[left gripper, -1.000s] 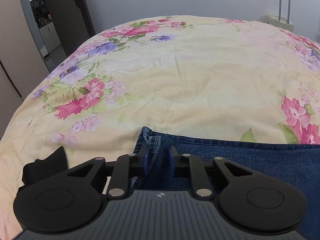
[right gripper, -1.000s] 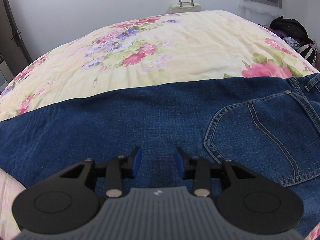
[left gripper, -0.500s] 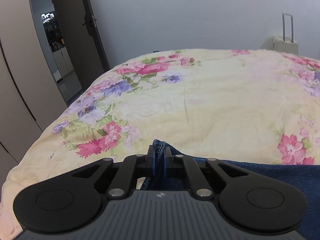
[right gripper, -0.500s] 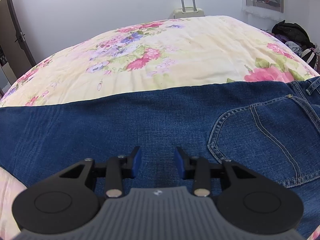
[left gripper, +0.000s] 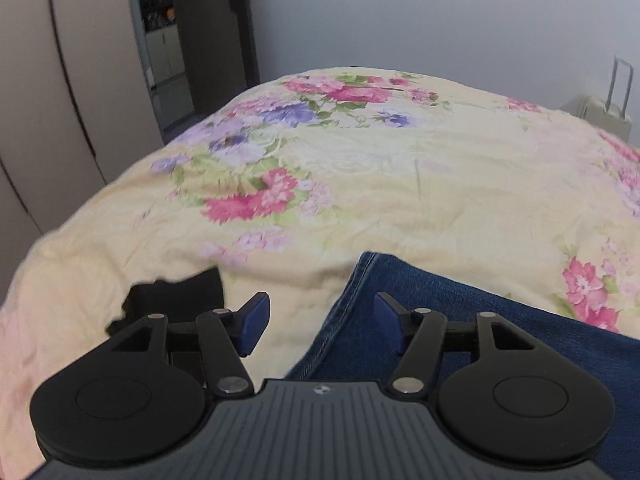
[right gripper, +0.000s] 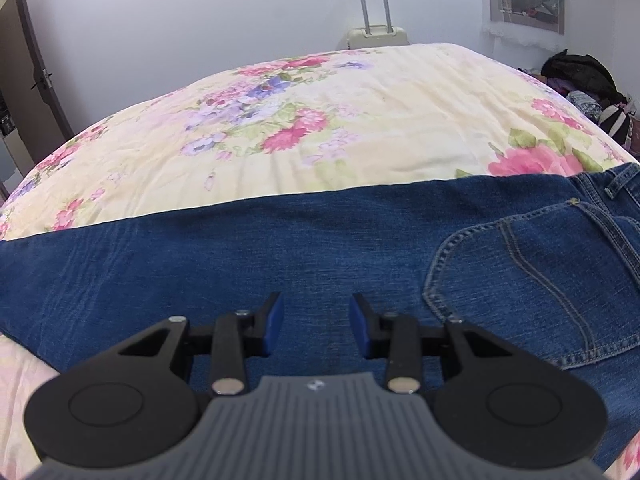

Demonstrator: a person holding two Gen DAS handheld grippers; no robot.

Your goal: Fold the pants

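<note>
A pair of dark blue denim pants lies flat across the near side of a bed covered by a pale yellow quilt printed with pink and purple flowers. From the right wrist view the leg runs from left to right, and a stitched back pocket and a belt loop show at the far right by the waistband. The right gripper hangs over the leg with its blue-padded fingers set at a middling gap, nothing pinched between them, denim showing in the space below. In the left wrist view the hem end of the pants rests on the quilt, its stitched edge slanting down between the left gripper's fingers. That gripper's jaws are opening and already stand wide, with the left pad over bare quilt and the right pad over denim; the pads are not pressing the cloth. A small black object sits on the quilt just left of the gripper; what it is I cannot tell. Past the bed stand a cream hard-shell suitcase with its handle raised, a dark doorway beside beige wardrobe panels, and a heap of dark bags and clothes on the right.
</note>
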